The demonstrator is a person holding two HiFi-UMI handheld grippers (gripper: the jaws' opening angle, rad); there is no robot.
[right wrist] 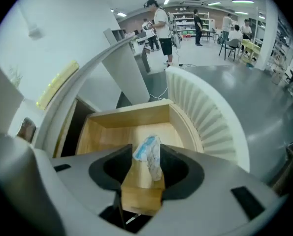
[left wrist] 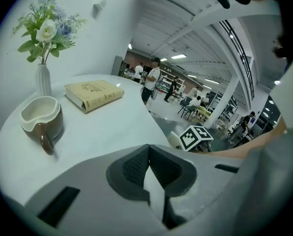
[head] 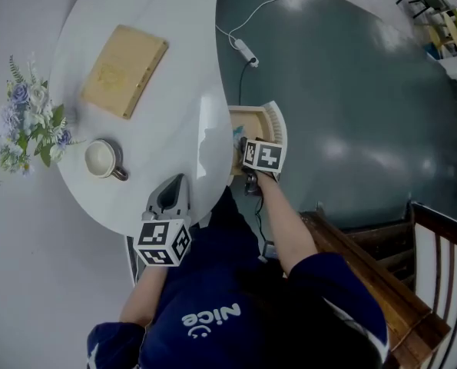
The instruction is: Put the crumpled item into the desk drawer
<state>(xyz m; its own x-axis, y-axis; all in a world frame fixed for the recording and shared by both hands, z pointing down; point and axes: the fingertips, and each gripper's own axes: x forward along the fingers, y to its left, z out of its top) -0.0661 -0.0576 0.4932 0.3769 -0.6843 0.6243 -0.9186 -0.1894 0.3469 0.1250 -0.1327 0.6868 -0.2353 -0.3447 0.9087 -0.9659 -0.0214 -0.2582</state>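
Note:
The crumpled item (right wrist: 149, 155), a white and blue wad, hangs over the open wooden desk drawer (right wrist: 131, 116), between the jaws of my right gripper (right wrist: 145, 152). Those jaws stand apart. The wad leans on the right pad (right wrist: 172, 167), and a gap shows at the left pad. In the head view the right gripper (head: 247, 152) is at the drawer (head: 253, 114), which sticks out from under the white table's right edge; a bit of the wad (head: 238, 136) shows there. My left gripper (head: 176, 181) rests over the table's near edge, its jaws shut with nothing in them (left wrist: 148, 149).
On the white table (head: 174, 21) lie a tan book (head: 124, 69) and a brown mug (head: 101, 158). A vase of flowers (head: 28, 121) stands at its left edge. A power strip with a cable (head: 245, 50) lies on the dark floor. A wooden chair (head: 397, 283) stands at the lower right.

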